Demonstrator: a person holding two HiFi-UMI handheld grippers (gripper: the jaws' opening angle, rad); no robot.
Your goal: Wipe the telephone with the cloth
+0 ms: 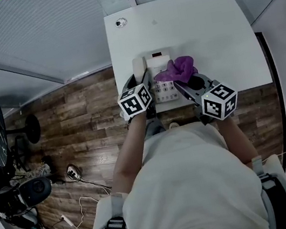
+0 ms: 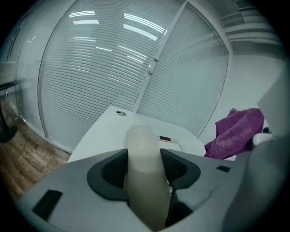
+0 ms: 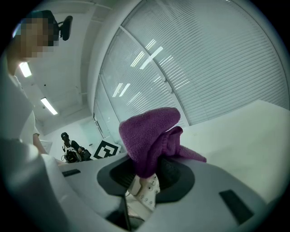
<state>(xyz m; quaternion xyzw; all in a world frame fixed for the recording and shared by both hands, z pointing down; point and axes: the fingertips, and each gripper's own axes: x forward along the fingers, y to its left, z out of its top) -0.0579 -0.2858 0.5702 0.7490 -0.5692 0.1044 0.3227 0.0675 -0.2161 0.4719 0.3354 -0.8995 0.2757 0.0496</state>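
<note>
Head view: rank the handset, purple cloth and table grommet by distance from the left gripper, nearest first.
1. Handset: clamped between the jaws of the left gripper, at the left side of the telephone.
2. Purple cloth: to the right, over the telephone, held by the right gripper.
3. Table grommet: far left corner of the white table.

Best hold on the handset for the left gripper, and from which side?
Grip the handset across its slim middle, coming from its near end, as the left gripper does now. The long narrow bar fits between the jaws, leaving its far end free for the cloth.
</note>
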